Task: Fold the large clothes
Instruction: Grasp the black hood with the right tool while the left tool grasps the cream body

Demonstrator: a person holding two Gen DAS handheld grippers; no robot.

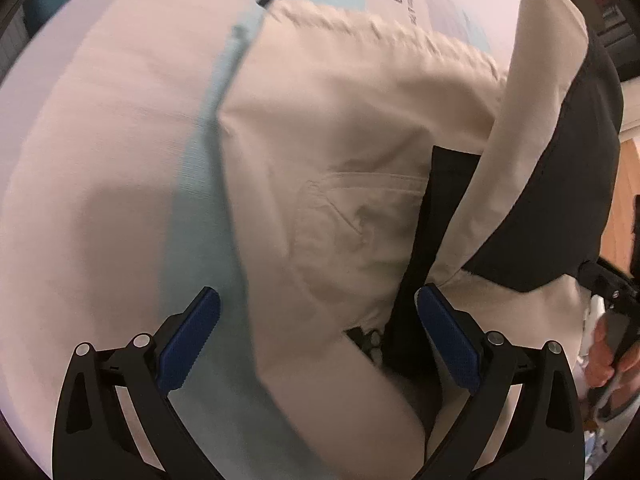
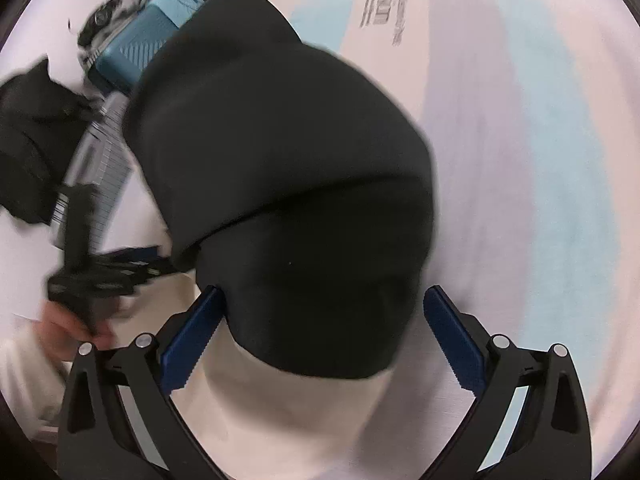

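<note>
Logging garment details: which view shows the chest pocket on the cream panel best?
The left wrist view: the chest pocket sits mid-frame with its stitched flap visible. The right wrist view shows only the garment's black panel and a cream edge, no pocket.

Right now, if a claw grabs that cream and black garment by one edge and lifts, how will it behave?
The cream and black garment would probably flop and hang, since it already lies in soft folds and creases. Its black panel bulges in rounded layers, so the layers may slide apart and unfold. It looks bulky, so likely heavy for one open right claw.
</note>
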